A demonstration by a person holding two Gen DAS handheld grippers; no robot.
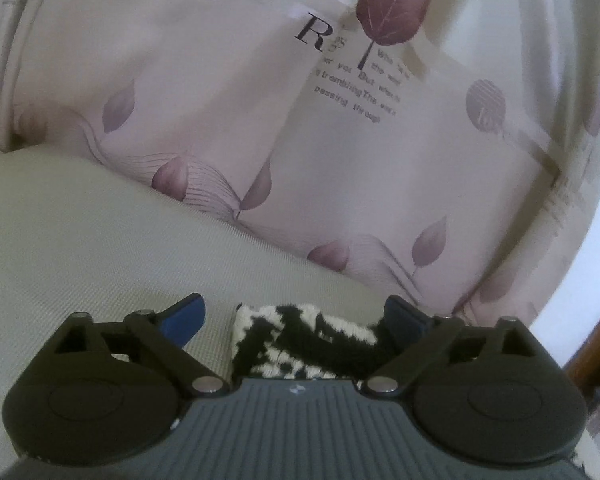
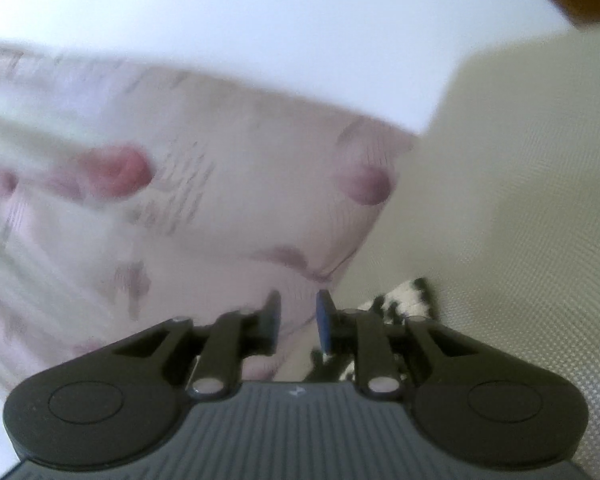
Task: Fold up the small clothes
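We see the left gripper [image 1: 296,318] spread wide over a black-and-white knit garment [image 1: 300,344] on the beige woven surface [image 1: 80,260], right gripper [image 2: 298,316] narrowly parted, apparently empty though blurred, garment beside its right finger, leaf-print bedding [image 1: 340,152] behind.

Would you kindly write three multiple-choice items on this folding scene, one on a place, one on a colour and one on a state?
1. Where does the knitted garment lie in the left wrist view?
A. between the left gripper's fingers
B. on the leaf-print sheet
C. against the white wall

2. What colours is the garment?
A. red and blue
B. black and cream
C. plain grey

3. How do the right gripper's jaws stand?
A. wide apart
C. clamped on the garment
B. narrowly apart, on nothing

Answers: 1 A, it sits on the beige cloth between the blue pads. 2 B, its pattern is black on cream. 3 B, a small gap shows between the pads.
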